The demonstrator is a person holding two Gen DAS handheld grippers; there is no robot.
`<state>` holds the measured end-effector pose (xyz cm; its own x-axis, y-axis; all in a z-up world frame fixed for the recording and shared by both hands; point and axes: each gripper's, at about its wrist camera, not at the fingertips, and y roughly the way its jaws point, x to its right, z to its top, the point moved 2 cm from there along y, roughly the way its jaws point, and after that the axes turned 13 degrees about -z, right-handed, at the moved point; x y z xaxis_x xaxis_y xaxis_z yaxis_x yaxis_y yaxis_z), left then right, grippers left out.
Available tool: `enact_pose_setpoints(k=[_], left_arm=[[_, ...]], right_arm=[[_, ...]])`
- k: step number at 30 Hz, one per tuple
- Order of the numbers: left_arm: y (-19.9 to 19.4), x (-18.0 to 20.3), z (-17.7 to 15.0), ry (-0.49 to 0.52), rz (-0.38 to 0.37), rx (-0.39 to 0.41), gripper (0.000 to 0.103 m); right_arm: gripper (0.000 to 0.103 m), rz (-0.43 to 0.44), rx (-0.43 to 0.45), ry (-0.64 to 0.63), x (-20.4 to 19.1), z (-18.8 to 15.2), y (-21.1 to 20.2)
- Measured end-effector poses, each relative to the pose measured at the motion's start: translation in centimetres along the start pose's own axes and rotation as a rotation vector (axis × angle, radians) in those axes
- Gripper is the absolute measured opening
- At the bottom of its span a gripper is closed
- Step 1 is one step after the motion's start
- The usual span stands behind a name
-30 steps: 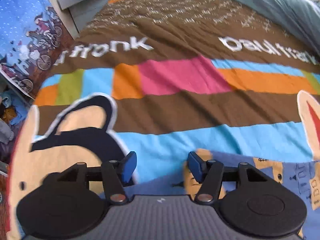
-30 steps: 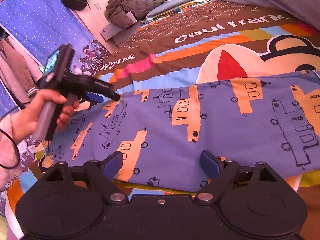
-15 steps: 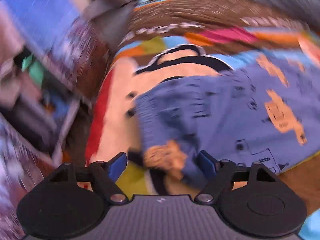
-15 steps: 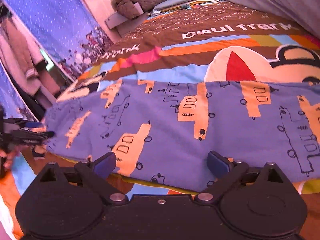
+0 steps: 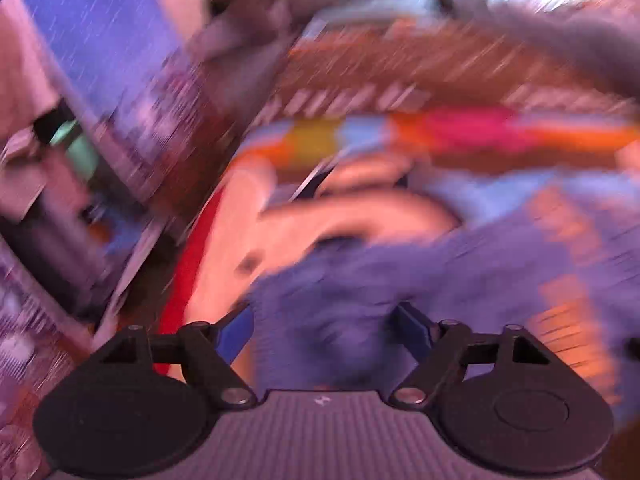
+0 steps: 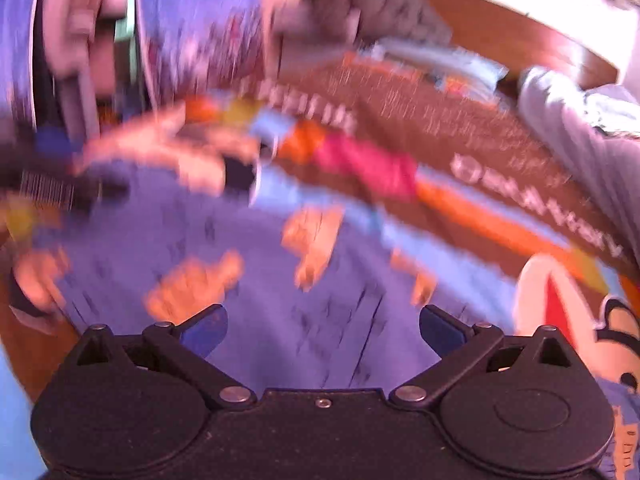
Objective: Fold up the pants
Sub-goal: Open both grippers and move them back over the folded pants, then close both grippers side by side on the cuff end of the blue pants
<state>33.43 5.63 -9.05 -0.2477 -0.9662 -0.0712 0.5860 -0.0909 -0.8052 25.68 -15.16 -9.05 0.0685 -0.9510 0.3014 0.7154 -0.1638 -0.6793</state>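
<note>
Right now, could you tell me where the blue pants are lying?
The blue pants lie spread on the colourful bedspread, filling the lower middle of the right wrist view just ahead of the right gripper; one end lies before the left gripper.

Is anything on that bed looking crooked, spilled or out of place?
Nothing clearly stands out. The blue pants with orange cars lie spread across the striped bedspread, with no spill or tear visible. Both pictures are badly smeared by motion, so small wrinkles or a skewed edge could not be told.
</note>
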Motion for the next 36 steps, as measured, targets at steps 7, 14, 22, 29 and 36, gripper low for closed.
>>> enact_pose_setpoints(k=[7,14,22,29,36], left_arm=[[-1.5,-3.5,-2.1,-0.102,-0.04,0.042,0.1],[-5.3,7.3,-0.7,0.112,-0.139,0.227,0.099],[-1.5,21.8,-2.3,0.377,-0.294,0.045,0.098],[-3.6,19.2,-2.2,0.425,-0.239,-0.016,0.101],[-5.7,25.9,4.2,0.45,-0.303,0.106,0.103]], right_arm=[[0.102,0.113,-0.155,0.335,11.0,-6.6,0.2],[0.102,-0.197,-0.021,0.398,23.0,-10.0,-4.1],[0.102,-0.516,-0.172,0.227,26.8,-14.2,1.6],[0.102,-0.445,-0.063,0.442,34.8,-17.3,-4.6],[0.102,-0.201,-0.027,0.908,34.4,-20.9,-7.2]])
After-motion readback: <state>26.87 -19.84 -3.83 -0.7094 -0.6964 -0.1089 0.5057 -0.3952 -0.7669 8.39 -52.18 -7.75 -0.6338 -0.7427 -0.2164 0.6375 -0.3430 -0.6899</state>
